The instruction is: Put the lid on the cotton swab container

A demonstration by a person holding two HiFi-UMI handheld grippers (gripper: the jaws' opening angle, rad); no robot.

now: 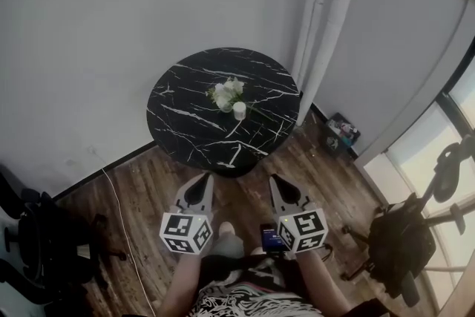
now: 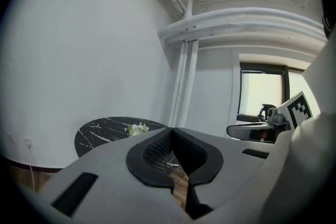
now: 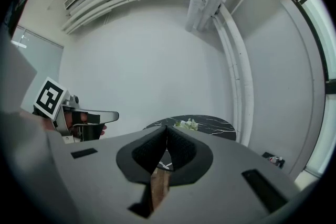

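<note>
Left tongs (image 1: 205,180) and right tongs (image 1: 275,180) both closed, empty, held over the wood floor (image 1: 148,185) short of the round table (image 1: 178,126); white swab container (image 1: 239,110) near table centre, just beside flowers (image 1: 225,93).

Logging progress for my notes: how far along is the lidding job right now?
Done: nothing visible. In hand: nothing; the left claw and right claw are both shut and empty, held short of the round marble table. Left: everything. A small white cylinder beside the white flowers may be the container; no lid can be made out.
</note>
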